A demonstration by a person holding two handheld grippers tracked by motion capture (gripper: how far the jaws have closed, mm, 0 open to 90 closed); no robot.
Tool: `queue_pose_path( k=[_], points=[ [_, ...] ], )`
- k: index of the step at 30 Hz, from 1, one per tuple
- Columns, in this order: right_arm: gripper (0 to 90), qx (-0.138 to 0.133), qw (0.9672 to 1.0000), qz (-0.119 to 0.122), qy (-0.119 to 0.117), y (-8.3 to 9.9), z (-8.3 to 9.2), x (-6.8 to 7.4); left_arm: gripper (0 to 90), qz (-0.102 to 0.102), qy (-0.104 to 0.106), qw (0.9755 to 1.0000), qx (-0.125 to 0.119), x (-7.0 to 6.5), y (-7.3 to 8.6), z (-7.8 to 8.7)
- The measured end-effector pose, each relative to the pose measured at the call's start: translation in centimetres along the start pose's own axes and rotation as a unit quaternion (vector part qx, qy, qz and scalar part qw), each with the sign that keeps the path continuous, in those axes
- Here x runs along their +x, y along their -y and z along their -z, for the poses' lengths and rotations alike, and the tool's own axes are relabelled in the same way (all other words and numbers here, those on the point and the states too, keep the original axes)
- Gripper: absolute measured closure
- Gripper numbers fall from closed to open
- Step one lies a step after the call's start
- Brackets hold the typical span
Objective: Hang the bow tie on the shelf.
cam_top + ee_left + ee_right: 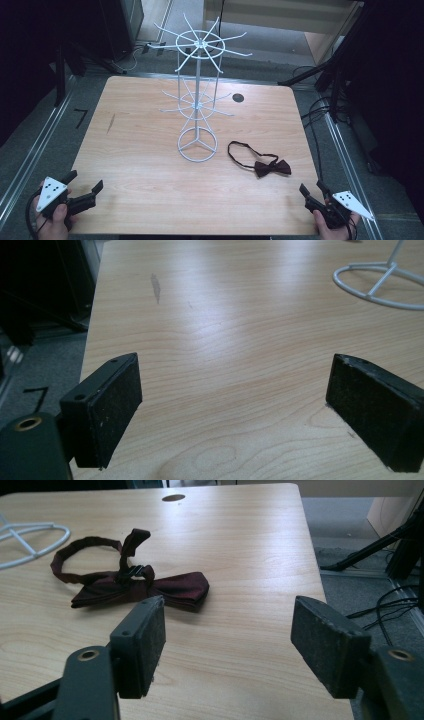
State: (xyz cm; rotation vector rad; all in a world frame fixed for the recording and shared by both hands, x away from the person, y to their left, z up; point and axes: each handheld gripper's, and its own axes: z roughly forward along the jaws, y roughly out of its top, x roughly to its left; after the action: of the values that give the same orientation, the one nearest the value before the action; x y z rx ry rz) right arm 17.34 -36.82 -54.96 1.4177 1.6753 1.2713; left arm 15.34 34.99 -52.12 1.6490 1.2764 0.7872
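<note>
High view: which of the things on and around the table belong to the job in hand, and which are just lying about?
Belong to the job:
- dark red fabric bow tie with its black neck strap, nearest the right tool
- white wire rotating display rack, probably where it gets hung
- left tool, open

Lying about:
- black cables on the grey floor
- white power strip

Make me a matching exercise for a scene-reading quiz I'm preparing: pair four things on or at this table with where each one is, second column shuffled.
Things:
1. bow tie
2. wire rack
3. left gripper
4. round hole

Places:
A. near left corner of the table, jaws open and empty
B. far side of the tabletop, right of the rack's post
C. middle of the table, standing upright
D. lying flat, right of the rack's ring base

Pairs: 1-D, 2-C, 3-A, 4-B
</note>
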Motion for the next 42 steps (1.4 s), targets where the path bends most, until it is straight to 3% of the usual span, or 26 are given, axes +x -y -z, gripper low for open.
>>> queue_pose_path(
  k=[3, 4, 6, 9, 10, 11, 14, 15, 16, 17, 18, 19, 25, 26, 28, 30, 31, 32, 34, 36, 37, 38, 40, 42],
  points=[
    [35.2, 0.006, 0.9999, 0.012, -0.009, -0.1, -0.1, 0.2, 8.5, 0.002, -0.003, 1.0, -0.005, 0.0, 0.0, 0.1],
    [40.8, 0.017, 0.9995, 0.018, -0.022, -0.4, -0.2, 0.3, 8.5, 0.003, -0.003, 1.0, -0.005, 0.0, 0.0, 0.1],
    [43.0, 0.026, 0.9988, 0.025, -0.034, -1.1, -0.2, 0.6, 8.5, 0.007, -0.003, 1.0, -0.002, 0.2, 0.0, 0.1],
    [44.3, 0.042, 0.9976, 0.041, -0.037, -2.2, -0.3, 0.8, 8.5, 0.01, 0.0, 0.9999, -0.003, 0.2, 0.0, 0.1],
    [44.4, 0.056, 0.9962, 0.05, -0.046, -2.9, -0.4, 1.0, 8.5, 0.012, 0.0, 0.9999, -0.002, 0.3, 0.0, 0.1],
    [45.6, 0.088, 0.9915, 0.069, -0.067, -4.3, -0.9, 1.3, 8.5, 0.012, 0.0, 0.9999, 0.002, 0.3, 0.0, 0.0],
    [47.5, 0.125, 0.9833, 0.107, -0.077, -6.0, -1.7, 2.0, 8.5, 0.011, -0.001, 0.9999, 0.004, 0.2, 0.0, -0.1],
    [47.5, 0.125, 0.9833, 0.107, -0.077, -6.0, -1.7, 2.0, 8.5, 0.011, -0.001, 0.9999, 0.004, 0.2, 0.0, -0.1],
    [48.8, 0.147, 0.9768, 0.133, -0.081, -7.0, -2.4, 2.6, 8.5, 0.011, -0.001, 0.9999, 0.006, 0.2, -0.1, -0.2],
    [48.8, 0.147, 0.9768, 0.133, -0.081, -7.0, -2.4, 2.6, 8.5, 0.01, -0.001, 0.9999, 0.007, 0.2, -0.1, -0.2],
    [51.3, 0.168, 0.9692, 0.154, -0.093, -7.9, -3.2, 3.3, 8.5, 0.012, 0.001, 0.9999, 0.006, 0.2, -0.1, -0.2],
    [51.5, 0.181, 0.965, 0.163, -0.098, -8.3, -3.7, 3.6, 8.5, 0.012, 0.001, 0.9999, 0.004, 0.3, -0.1, -0.1],
    [50.4, 0.26, 0.9316, 0.22, -0.128, -10.0, -7.0, 6.0, 8.5, 0.018, 0.006, 0.9998, -0.001, 0.4, 0.0, 0.1],
    [48.3, 0.276, 0.9252, 0.225, -0.132, -10.1, -7.5, 6.4, 8.5, 0.016, 0.007, 0.9998, -0.001, 0.4, 0.1, 0.1],
    [44.8, 0.307, 0.9084, 0.251, -0.132, -10.2, -8.5, 6.9, 8.5, 0.015, 0.008, 0.9998, -0.002, 0.3, 0.1, 0.1],
    [42.2, 0.33, 0.8966, 0.268, -0.124, -10.3, -9.5, 7.3, 8.5, 0.014, 0.008, 0.9999, -0.001, 0.3, 0.1, 0.1],
    [42.2, 0.33, 0.8966, 0.268, -0.124, -10.3, -9.5, 7.3, 8.6, 0.014, 0.008, 0.9999, -0.001, 0.3, 0.1, 0.1],
    [41.1, 0.344, 0.8906, 0.272, -0.122, -10.3, -9.9, 7.4, 8.6, 0.013, 0.009, 0.9999, -0.001, 0.3, 0.1, 0.1],
    [38.0, 0.352, 0.8824, 0.291, -0.113, -10.3, -11.0, 7.9, 8.7, 0.012, 0.009, 0.9999, 0.0, 0.3, 0.0, 0.1],
    [38.2, 0.361, 0.8776, 0.294, -0.115, -10.4, -11.6, 8.2, 8.7, 0.013, 0.009, 0.9999, -0.001, 0.3, 0.0, 0.1],
    [38.2, 0.361, 0.8776, 0.294, -0.115, -10.4, -11.6, 8.2, 8.7, 0.013, 0.009, 0.9999, 0.0, 0.3, 0.0, 0.1],
    [38.1, 0.373, 0.8706, 0.297, -0.122, -10.3, -12.3, 8.6, 8.7, 0.013, 0.01, 0.9999, 0.0, 0.3, 0.0, 0.1],
    [37.9, 0.381, 0.8668, 0.297, -0.122, -10.2, -12.8, 8.7, 8.7, 0.014, 0.012, 0.9998, 0.0, 0.3, 0.0, 0.1],
    [37.9, 0.386, 0.8658, 0.295, -0.122, -10.1, -13.0, 8.7, 8.7, 0.014, 0.013, 0.9998, 0.0, 0.3, 0.0, 0.1]
  ],
)
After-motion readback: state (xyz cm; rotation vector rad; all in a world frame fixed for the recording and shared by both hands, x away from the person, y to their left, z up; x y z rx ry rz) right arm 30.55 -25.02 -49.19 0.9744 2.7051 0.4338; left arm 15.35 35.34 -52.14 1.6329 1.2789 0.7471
